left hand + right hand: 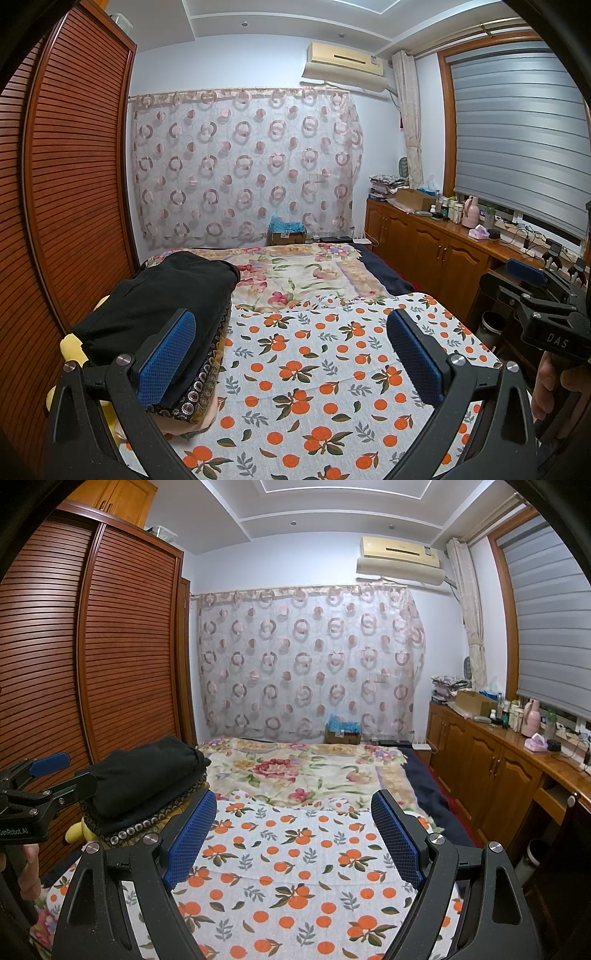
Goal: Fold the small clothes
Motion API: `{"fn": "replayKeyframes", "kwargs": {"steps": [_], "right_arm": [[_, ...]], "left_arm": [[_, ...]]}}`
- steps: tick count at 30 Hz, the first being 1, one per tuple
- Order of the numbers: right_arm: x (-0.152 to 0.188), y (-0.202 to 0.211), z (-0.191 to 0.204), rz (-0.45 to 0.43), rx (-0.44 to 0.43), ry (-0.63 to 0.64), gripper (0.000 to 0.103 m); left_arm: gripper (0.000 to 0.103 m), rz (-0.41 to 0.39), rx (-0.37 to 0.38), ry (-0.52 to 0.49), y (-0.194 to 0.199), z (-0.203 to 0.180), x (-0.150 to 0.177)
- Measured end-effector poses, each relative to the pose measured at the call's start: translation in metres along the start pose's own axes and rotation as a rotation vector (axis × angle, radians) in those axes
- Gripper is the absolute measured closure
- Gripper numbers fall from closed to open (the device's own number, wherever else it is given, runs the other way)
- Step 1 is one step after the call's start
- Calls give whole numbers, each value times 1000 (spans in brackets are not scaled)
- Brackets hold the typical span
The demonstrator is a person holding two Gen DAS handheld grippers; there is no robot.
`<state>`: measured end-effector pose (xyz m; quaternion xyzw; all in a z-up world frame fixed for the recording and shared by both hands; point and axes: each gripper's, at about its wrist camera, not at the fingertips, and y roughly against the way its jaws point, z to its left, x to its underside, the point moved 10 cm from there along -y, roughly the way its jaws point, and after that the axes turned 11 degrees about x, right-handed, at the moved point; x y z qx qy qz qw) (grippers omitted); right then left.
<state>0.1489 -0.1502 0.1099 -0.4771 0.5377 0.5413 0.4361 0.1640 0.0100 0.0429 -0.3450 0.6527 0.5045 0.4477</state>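
Both grippers' jaws gape wide, empty, with folded clothes (162,314) stacked left of them.

This is a bedroom in a home. Just under and ahead of the gripper lies a bed with a white sheet printed with oranges (295,867) and a flowery blanket (295,771). To its left stands a tall brown wooden wardrobe with slatted doors (110,646). Far ahead hangs a thin curtain with pink rings (306,657), with a cream air conditioner (399,557) above. To the right runs a low wooden cabinet (491,760) holding bottles.
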Motion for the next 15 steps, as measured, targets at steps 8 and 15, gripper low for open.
{"fn": "replayKeyframes", "kwargs": {"steps": [8, 15], "right_arm": [[0, 1, 0, -1, -2, 2, 16], [0, 1, 2, -1, -3, 0, 16]], "left_arm": [[0, 0, 0, 1, -1, 0, 1], [0, -1, 0, 0, -1, 0, 2]]}}
